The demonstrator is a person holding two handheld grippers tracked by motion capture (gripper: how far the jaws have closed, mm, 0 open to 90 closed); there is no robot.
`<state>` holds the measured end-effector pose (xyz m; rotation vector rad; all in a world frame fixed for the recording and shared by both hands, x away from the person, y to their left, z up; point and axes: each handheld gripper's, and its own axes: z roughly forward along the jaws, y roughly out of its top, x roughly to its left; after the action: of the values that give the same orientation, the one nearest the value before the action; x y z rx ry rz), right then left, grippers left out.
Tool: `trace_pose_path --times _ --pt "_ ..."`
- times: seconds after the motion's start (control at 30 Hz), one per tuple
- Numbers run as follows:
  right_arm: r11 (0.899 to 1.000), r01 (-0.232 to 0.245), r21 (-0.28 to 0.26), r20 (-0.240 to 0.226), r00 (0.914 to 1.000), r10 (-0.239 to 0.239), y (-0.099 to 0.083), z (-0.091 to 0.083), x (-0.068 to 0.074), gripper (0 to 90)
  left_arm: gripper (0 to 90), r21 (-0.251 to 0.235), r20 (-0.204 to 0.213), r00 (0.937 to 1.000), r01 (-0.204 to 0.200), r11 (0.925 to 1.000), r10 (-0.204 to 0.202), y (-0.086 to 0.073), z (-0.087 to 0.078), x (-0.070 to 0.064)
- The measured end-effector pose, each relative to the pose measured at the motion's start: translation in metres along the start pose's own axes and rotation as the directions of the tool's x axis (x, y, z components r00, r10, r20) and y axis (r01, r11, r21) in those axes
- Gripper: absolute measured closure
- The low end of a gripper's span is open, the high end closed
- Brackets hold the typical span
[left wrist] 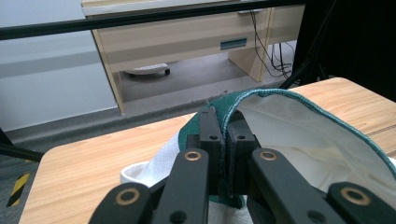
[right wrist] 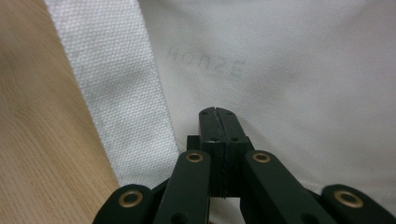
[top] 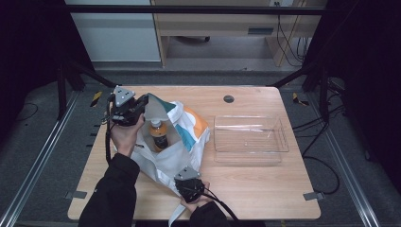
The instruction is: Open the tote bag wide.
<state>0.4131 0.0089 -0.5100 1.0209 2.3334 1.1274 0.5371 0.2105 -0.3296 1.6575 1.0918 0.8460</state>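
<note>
Left gripper view: fingers (left wrist: 223, 135) are pinched shut on the green rim (left wrist: 261, 93) of the bag (left wrist: 289, 140), lifted so the mouth is held open. Right gripper (right wrist: 218, 126) is closed with nothing visibly caught, pressed on white bag cloth near the counter (right wrist: 42, 140), likely as an anchor. In the high view, the bottle (top: 159, 135) is seen upright inside the bag, left of the tray (top: 249, 137).
</note>
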Motion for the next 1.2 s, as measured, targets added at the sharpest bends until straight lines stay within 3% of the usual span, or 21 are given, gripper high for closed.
trace_pose_path --times 0.33,0.87,1.2 --pt "1.0 -0.004 0.0 -0.003 1.0 0.004 0.001 0.001 0.001 90.0 87.5 0.039 -0.015 0.9999 -0.003 0.9992 0.004 -0.007 0.016 0.005" --pt "1.0 -0.001 -0.001 -0.004 1.0 0.001 0.001 0.001 0.0 90.0 87.4 0.098 -0.033 0.9991 0.029 0.9948 -0.026 -0.025 0.039 0.016" --pt "1.0 -0.001 0.002 -0.003 1.0 0.001 0.001 0.001 0.001 90.0 87.4 0.146 -0.046 0.9985 0.037 0.9886 -0.03 -0.039 0.05 0.021"
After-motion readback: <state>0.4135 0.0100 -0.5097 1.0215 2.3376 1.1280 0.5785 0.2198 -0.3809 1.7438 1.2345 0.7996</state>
